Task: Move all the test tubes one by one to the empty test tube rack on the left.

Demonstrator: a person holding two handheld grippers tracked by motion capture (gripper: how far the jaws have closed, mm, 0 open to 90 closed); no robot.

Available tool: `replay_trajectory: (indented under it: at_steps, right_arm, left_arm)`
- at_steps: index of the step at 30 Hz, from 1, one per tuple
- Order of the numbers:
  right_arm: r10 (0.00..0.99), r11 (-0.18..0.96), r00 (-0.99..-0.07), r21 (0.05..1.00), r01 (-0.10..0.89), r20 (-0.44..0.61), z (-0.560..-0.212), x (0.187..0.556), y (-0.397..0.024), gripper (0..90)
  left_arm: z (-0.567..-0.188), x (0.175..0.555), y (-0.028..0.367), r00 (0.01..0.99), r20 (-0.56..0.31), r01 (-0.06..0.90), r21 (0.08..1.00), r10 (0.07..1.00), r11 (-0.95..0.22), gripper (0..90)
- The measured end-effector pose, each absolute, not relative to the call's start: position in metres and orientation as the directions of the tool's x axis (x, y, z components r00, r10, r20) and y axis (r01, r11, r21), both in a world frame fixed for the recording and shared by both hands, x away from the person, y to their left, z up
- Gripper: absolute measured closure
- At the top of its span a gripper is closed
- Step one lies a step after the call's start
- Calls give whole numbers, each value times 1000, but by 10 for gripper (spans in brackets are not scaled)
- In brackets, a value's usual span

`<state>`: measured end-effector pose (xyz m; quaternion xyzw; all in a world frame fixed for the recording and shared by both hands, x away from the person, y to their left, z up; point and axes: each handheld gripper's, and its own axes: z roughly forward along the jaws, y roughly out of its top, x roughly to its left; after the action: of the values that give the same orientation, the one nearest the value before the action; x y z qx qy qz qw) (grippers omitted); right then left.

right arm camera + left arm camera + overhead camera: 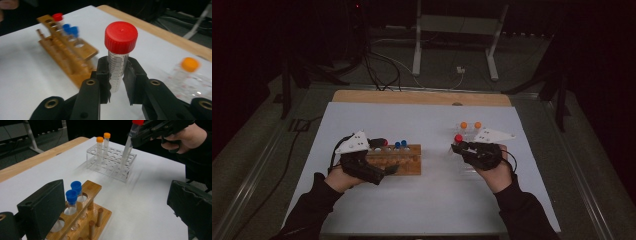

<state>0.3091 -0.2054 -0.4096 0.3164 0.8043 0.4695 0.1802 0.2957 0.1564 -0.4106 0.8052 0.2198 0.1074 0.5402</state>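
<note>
The red-capped tube (119, 56) is the piece I'm working: a clear plastic tube with printed graduations and a ribbed screw cap, and I judge it light, stiff and rather slick along its wall, so it could slide or swing if the hold slackens. The best place to hold it is just under the cap, and my right gripper (117, 75) has it there, jaws clamped on the upper body with the cap standing free above them. In the left gripper view the tube hangs tilted from that gripper, its lower end just above or inside the clear rack (110, 163); I cannot tell whether the tip has cleared the holes. Two orange-capped tubes (103, 146) stand at that rack's far end. Across the table sits the wooden rack (394, 159) with two blue-capped tubes (73, 192) and another red-capped one at its far end. My left gripper (362, 162) rests beside the wooden rack, its jaws spread apart with nothing between them.
</note>
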Motion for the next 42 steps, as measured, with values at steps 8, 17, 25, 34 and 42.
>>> replay_trajectory:
  at_steps: [8,17,25,34,42]
  right_arm:
    - [626,393,-780,858,331,14,-412,295,-191,750]
    - [555,438,-831,837,329,36,-419,285,-173,751]
    - [485,471,-873,828,305,45,-425,276,-154,751]
    - [440,499,-896,814,297,57,-431,270,-138,751]
    - [415,514,-908,808,287,58,-434,266,-128,751]
  left_arm:
    - [-409,291,150,889,-64,232,917,454,-324,27]
    - [-410,287,143,898,-70,227,919,435,-321,28]
    - [-414,282,131,915,-73,220,914,397,-340,50]
    - [-415,276,122,935,-77,203,917,347,-343,173]
    - [-420,274,116,939,-83,199,922,334,-332,330]
